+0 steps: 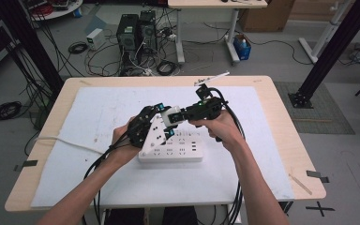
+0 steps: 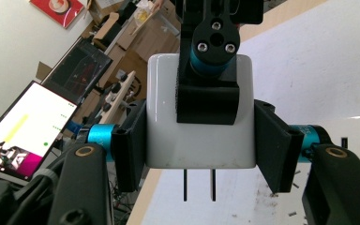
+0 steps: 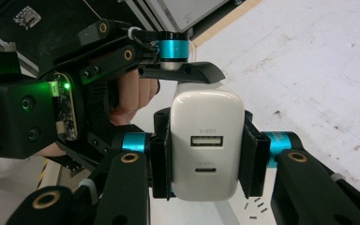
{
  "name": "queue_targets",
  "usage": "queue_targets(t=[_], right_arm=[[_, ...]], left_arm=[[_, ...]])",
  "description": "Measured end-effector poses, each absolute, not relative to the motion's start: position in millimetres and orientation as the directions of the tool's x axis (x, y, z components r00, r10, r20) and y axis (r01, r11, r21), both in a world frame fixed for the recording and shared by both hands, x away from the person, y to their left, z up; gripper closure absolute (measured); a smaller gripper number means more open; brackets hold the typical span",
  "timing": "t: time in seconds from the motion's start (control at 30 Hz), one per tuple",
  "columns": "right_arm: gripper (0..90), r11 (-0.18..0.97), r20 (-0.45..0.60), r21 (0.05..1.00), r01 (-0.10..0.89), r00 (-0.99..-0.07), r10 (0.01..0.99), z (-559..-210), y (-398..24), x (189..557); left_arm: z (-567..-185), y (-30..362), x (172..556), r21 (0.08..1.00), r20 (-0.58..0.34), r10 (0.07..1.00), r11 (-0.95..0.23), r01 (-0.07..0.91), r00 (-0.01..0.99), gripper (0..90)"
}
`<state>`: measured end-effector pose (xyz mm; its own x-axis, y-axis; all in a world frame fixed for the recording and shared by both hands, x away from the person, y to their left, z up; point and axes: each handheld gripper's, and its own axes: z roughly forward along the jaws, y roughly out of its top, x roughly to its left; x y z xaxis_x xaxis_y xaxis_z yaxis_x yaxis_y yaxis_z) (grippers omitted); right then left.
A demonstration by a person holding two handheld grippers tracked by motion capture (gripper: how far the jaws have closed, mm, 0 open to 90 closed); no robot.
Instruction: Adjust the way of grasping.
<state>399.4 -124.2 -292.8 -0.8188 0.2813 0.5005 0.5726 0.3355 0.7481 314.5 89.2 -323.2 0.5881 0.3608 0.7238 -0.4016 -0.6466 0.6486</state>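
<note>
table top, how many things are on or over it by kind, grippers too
grippers: 2, left gripper and right gripper, both shut on the white USB charger
white USB charger: 1
white power strip: 1
white mat: 1
total: 5

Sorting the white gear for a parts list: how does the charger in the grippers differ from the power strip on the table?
The charger is a small rounded block held aloft; the power strip is long, flat and lies on the table. The charger shows two ports and two prongs; the power strip shows rows of sockets. Both are white.
</note>
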Motion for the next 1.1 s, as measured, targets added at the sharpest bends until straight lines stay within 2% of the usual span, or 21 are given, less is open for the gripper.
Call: queue_targets(t=[0.17, 0.27, 0.37, 0.57, 0.63, 0.8, 0.9, 1.07, 1.1], right_arm=[[62.4, 0.340, 0.503, 0.741, 0.579, -0.814, 0.291, -294, -123, 399], [62.4, 0.337, 0.500, 0.744, 0.577, -0.815, 0.292, -294, -124, 400], [62.4, 0.341, 0.494, 0.742, 0.578, -0.814, 0.306, -294, -125, 400], [62.3, 0.349, 0.468, 0.740, 0.574, -0.813, 0.346, -292, -127, 399], [62.3, 0.367, 0.444, 0.738, 0.566, -0.817, 0.367, -291, -129, 398], [62.4, 0.402, 0.390, 0.736, 0.544, -0.827, 0.405, -287, -133, 396], [62.3, 0.438, 0.342, 0.728, 0.528, -0.833, 0.435, -284, -133, 395], [62.3, 0.481, 0.267, 0.723, 0.496, -0.843, 0.467, -280, -134, 392], [62.3, 0.496, 0.250, 0.719, 0.487, -0.847, 0.470, -279, -133, 391]], left_arm=[[-323, 89, 317, 0.673, 0.695, 0.374, -0.638, -0.374, 0.614, 34.5], [-324, 90, 317, 0.680, 0.681, 0.362, -0.635, -0.367, 0.636, 33.8], [-324, 91, 317, 0.690, 0.666, 0.358, -0.630, -0.357, 0.655, 27.9], [-323, 93, 324, 0.706, 0.600, 0.342, -0.651, -0.278, 0.723, 20.0], [-323, 97, 329, 0.717, 0.556, 0.329, -0.654, -0.241, 0.763, 18.1], [-318, 114, 350, 0.764, 0.377, 0.318, -0.638, -0.098, 0.870, 11.2], [-314, 129, 361, 0.787, 0.273, 0.299, -0.616, -0.033, 0.914, 11.1], [-312, 151, 382, 0.742, 0.130, 0.258, -0.666, 0.078, 0.957, 11.0], [-312, 156, 386, 0.731, 0.129, 0.261, -0.677, 0.086, 0.957, 11.1]])
